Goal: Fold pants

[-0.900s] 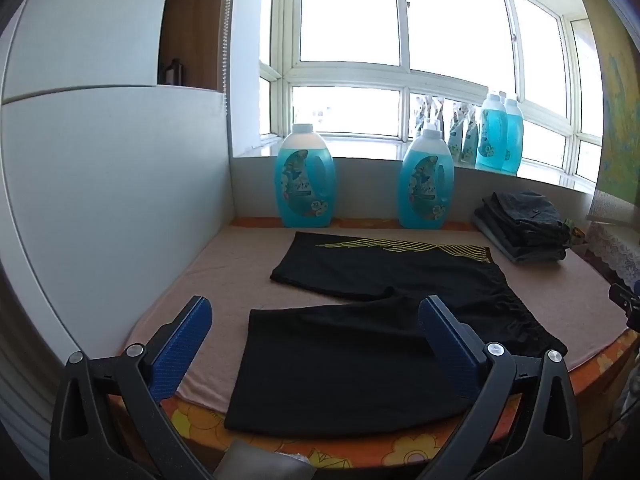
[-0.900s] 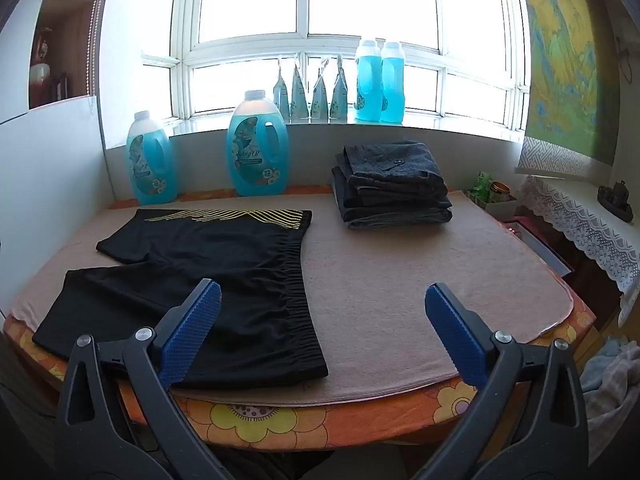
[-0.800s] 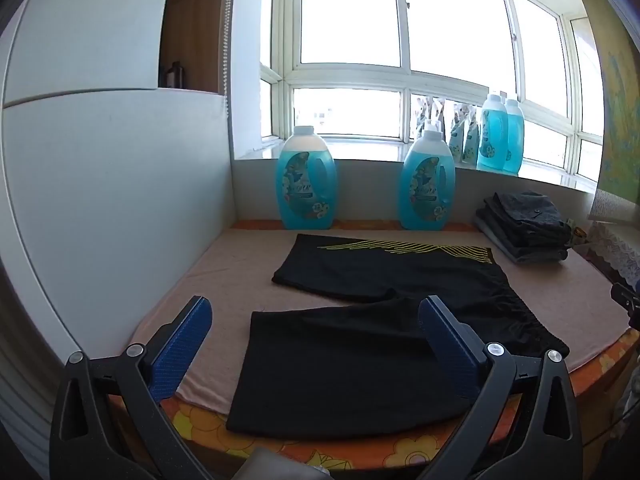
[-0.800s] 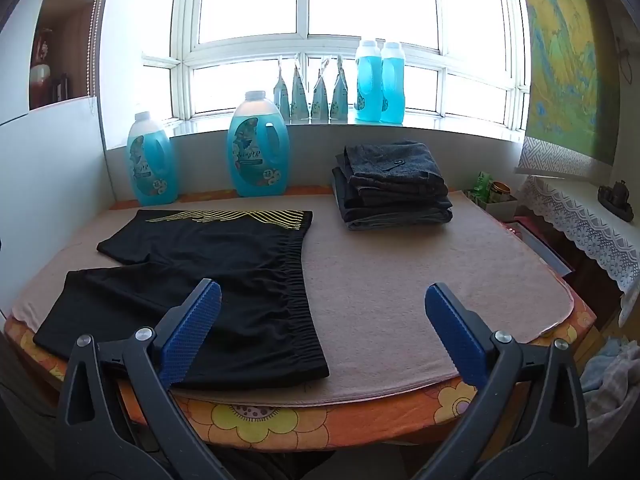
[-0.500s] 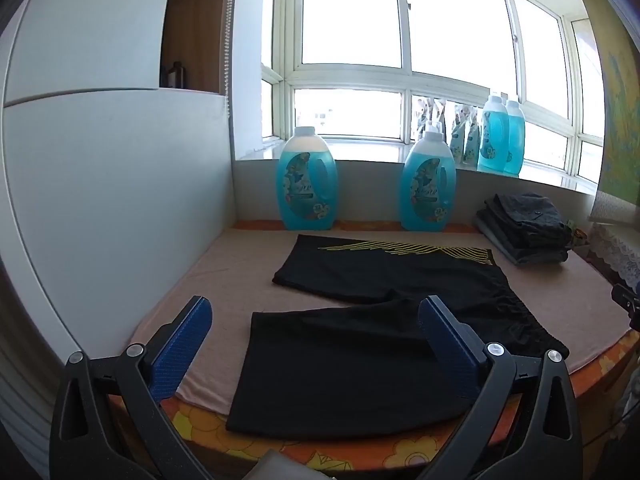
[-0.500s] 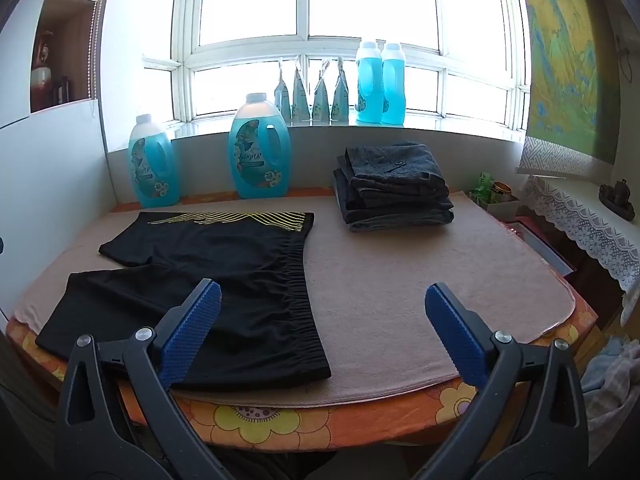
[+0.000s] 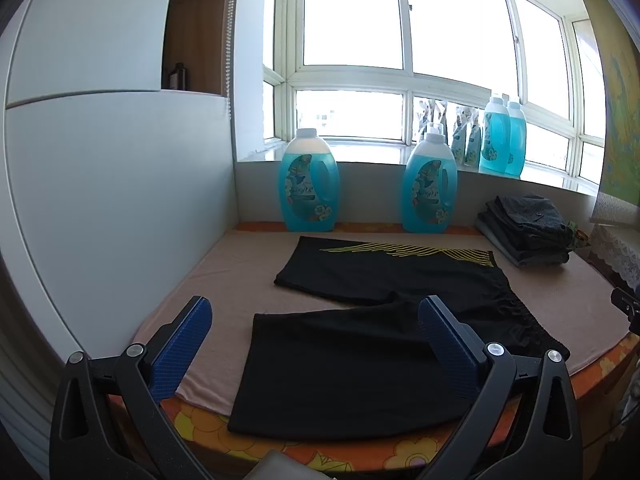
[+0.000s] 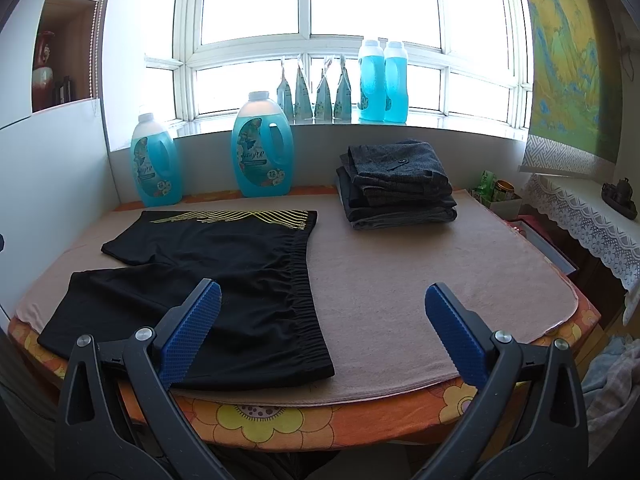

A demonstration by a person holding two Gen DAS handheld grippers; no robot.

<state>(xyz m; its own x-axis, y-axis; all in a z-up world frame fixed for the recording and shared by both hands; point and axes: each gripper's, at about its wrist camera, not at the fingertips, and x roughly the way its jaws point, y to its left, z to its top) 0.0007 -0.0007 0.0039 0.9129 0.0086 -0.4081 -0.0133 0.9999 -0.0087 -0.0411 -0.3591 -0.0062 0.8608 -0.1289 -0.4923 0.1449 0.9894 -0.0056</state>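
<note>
Black shorts [image 7: 360, 344] with yellow stripes at the far edge lie flat on the tan mat [image 7: 224, 276], legs to the left, elastic waistband to the right. They also show in the right wrist view [image 8: 224, 272]. My left gripper [image 7: 316, 316] is open and empty, held before the table's near edge, over the near leg. My right gripper [image 8: 322, 300] is open and empty, held before the near edge, by the waistband's near corner.
A stack of folded grey pants [image 8: 396, 184] sits at the back right of the mat [image 8: 420, 280]. Two blue detergent jugs [image 8: 262, 152] stand at the back edge, more bottles on the sill. A white panel [image 7: 100, 200] walls the left side. A lace-covered shelf [image 8: 592, 216] stands right.
Both grippers have drifted very slightly; the scene shifts a little in both views. The shorts have not moved, and both grippers stay open.
</note>
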